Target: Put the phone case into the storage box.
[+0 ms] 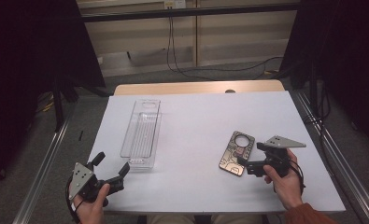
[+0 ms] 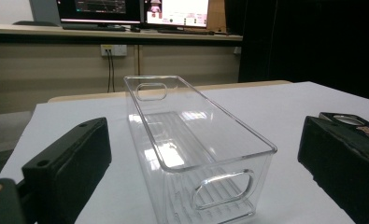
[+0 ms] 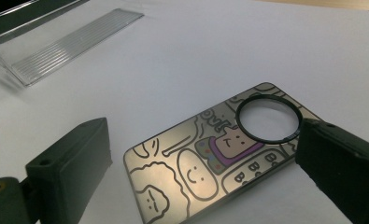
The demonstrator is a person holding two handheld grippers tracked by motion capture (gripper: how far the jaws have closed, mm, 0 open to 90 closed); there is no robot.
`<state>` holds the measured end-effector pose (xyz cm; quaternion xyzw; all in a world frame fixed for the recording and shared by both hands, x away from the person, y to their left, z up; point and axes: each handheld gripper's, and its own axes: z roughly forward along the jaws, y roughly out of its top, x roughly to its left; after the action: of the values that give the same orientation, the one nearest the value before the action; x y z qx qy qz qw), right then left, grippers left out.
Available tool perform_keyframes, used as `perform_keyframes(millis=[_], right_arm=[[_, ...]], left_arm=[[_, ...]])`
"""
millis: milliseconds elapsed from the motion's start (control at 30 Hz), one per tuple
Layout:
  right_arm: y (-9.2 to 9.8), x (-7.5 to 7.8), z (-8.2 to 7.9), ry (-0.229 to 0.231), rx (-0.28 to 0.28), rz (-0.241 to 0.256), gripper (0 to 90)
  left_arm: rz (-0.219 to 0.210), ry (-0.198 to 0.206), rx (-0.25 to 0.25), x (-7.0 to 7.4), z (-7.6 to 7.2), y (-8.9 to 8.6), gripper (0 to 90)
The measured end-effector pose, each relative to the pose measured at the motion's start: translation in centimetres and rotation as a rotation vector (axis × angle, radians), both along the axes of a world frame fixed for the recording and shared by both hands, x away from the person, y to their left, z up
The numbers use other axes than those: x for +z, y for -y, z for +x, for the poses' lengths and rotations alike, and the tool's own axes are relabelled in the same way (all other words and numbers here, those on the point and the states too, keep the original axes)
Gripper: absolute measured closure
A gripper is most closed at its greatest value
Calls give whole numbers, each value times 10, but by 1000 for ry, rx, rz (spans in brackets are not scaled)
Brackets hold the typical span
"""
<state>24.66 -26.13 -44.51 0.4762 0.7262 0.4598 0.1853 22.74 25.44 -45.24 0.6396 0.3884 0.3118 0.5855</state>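
A clear plastic bin (image 1: 142,133), long and narrow with cut-out handles, stands empty on the white table left of centre. My left gripper (image 1: 112,163) hovers open just in front of its near end; in the left gripper view the bin (image 2: 191,140) sits between and beyond that gripper's (image 2: 203,135) spread jaws. To the right a phone case (image 1: 237,152) lies flat, silvery with cartoon doodles and a black-ringed round hole. My right gripper (image 1: 250,153) is open at its near right side. The right gripper view has the case (image 3: 191,172) lying between the jaws of this gripper (image 3: 205,140), untouched.
The white sheet (image 1: 196,116) covers the table, with a strip of bare wood (image 1: 198,87) at the far edge. Metal rails (image 1: 334,154) run along both sides and cables (image 1: 229,70) lie on the floor behind. Monitors (image 2: 140,11) stand on a far desk.
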Motion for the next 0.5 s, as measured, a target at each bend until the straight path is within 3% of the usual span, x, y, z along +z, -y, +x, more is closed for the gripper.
perform_keyframes(millis=[200, 400, 500], right_arm=[[-4, 0, 9, -58, 17, -6, 29], [-10, -2, 17, -111, 21, -50, 25], [-11, -4, 24, -166, -25, -60, 30]], left_arm=[[8, -1, 6, 0, 0, -1, 28], [7, 1, 9, 0, 0, -1, 27], [9, -2, 15, 0, 0, -1, 28]])
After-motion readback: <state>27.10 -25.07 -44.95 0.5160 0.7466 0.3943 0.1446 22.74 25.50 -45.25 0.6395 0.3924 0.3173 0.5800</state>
